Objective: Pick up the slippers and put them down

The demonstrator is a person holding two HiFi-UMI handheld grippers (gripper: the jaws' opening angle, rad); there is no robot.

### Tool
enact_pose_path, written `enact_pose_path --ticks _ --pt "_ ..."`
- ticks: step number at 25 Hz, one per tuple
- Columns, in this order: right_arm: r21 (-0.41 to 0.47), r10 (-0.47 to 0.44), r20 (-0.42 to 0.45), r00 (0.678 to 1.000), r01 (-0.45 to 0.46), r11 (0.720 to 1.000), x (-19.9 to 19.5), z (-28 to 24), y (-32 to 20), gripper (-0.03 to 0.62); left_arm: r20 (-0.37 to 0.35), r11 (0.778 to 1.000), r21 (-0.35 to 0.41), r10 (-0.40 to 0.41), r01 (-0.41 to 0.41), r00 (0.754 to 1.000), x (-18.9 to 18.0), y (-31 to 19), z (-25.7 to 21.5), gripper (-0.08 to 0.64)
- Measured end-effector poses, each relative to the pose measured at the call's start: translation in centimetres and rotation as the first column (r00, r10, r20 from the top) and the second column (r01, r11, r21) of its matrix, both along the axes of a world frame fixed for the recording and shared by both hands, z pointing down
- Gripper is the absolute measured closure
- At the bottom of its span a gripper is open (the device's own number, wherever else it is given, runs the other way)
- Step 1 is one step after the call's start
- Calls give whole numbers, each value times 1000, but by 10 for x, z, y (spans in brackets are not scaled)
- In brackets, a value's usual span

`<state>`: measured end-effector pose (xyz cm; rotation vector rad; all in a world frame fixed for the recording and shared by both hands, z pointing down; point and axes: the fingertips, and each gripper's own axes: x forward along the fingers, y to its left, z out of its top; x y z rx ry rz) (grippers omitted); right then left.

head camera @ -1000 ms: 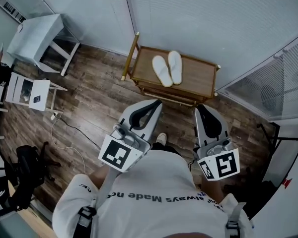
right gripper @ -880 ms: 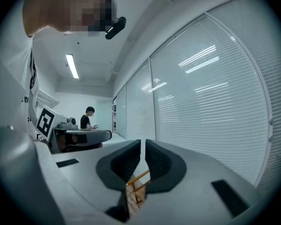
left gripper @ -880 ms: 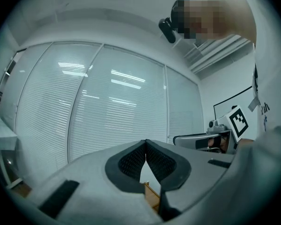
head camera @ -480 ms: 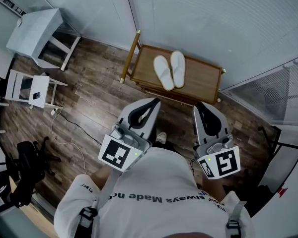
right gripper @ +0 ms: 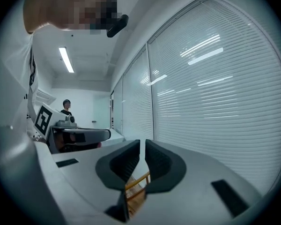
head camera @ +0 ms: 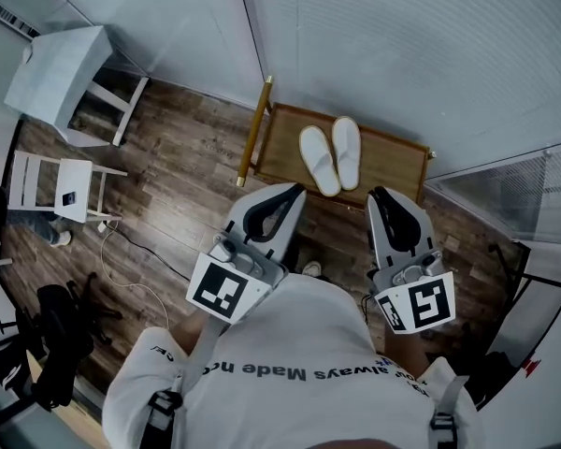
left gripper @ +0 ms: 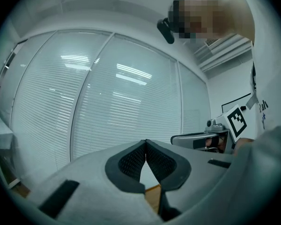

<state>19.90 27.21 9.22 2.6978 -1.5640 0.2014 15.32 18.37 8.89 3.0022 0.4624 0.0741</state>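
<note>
Two white slippers [head camera: 332,155] lie side by side on a low wooden trolley [head camera: 399,170] against the blinds. In the head view both grippers are held out level just short of the trolley's near edge. My left gripper [head camera: 297,189] is to the near left of the slippers, my right gripper [head camera: 376,193] to their near right. In the left gripper view the left gripper [left gripper: 145,143] has its tips touching, shut and empty. The right gripper [right gripper: 142,146] shows only a sliver between its pads, shut on nothing. A bit of the trolley's wood [right gripper: 136,182] shows below its jaws.
The trolley has a raised wooden rail [head camera: 254,131] at its left end. On the wood floor to the left are a white table [head camera: 61,68], a white chair [head camera: 61,178], a cable [head camera: 131,251] and a black office chair [head camera: 56,344]. My shoe [head camera: 310,269] shows between the grippers.
Both grippers have moved forward toward the trolley, so their tips now reach its near edge. The jaws stayed shut and the slippers have not moved.
</note>
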Motion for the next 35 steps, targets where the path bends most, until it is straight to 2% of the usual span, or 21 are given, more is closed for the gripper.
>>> enact_pose_path --ticks 3,9,15,18,20,26,29,32,35 --pt "-8 14 -1 1000 -14 1000 14 0 -25 572 -16 1000 -8 14 -14 1000 16 -25 -3 549" --pt "-24 41 3 999 -41 999 38 9 -55 572 27 999 -6 52 -52 998 44 -53 13 549" --pt "-28 38 24 999 -38 999 60 17 -56 572 46 999 -17 44 -43 998 70 -56 20 549" --pt "-46 34 38 999 -32 998 74 30 -51 572 24 999 -40 27 -26 999 84 -56 27 549" --pt "-66 42 65 997 -38 997 82 47 -48 572 24 999 -45 16 -14 1000 93 -55 37 549" --pt "-143 67 157 985 -44 989 97 121 -45 542 166 998 -60 22 -13 986 105 -56 108 549" --pt "-174 85 187 979 -52 983 104 160 -42 535 165 998 -63 36 -26 986 114 -53 137 549" --pt "-199 98 226 969 -52 979 109 201 -39 521 218 998 -60 29 -16 976 121 -54 172 549" --pt "-225 130 263 956 -71 972 116 243 -34 484 238 999 -54 18 -5 971 126 -54 203 549"
